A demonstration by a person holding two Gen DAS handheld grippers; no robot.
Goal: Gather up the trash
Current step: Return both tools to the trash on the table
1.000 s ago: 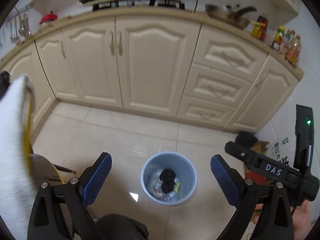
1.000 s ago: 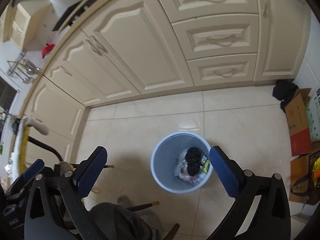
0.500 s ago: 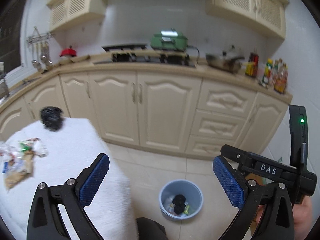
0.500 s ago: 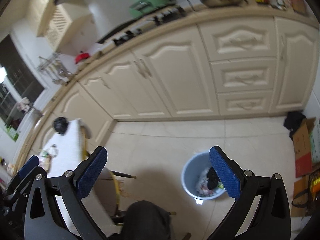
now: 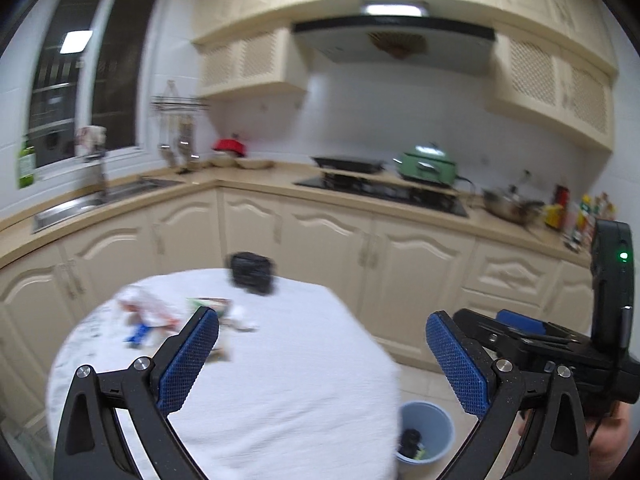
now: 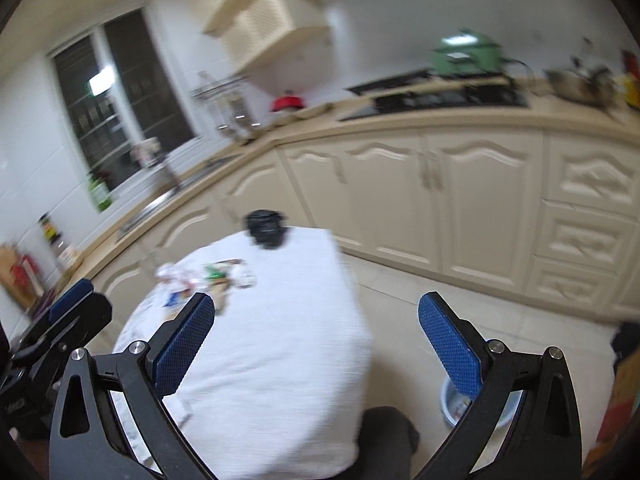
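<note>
Both grippers hang above a white-clothed bench (image 5: 280, 380), each with its blue-padded fingers spread wide and holding nothing. The left gripper (image 5: 322, 360) faces the bench's near half; the right gripper (image 6: 316, 344) does the same from a little to the side.

The trash (image 5: 160, 316) is a loose heap of crumpled wrappers and paper, lying ahead of the left finger of both grippers, towards the far left part of the cloth; motion blur hides the separate pieces. A black lump (image 5: 252, 276) sits beyond it at the far edge, ahead of the gap between the fingers; what it is cannot be told.

The bin (image 5: 426, 430) stands on the floor below the bench's right edge, beside the right finger of the left gripper, with some rubbish already inside.

Handling, as a judgement: the wrappers look light, soft and crushable, possibly slick. Pinch a raised crumple or bunched middle rather than a flat edge, so the fingers do not snag the cloth.
</note>
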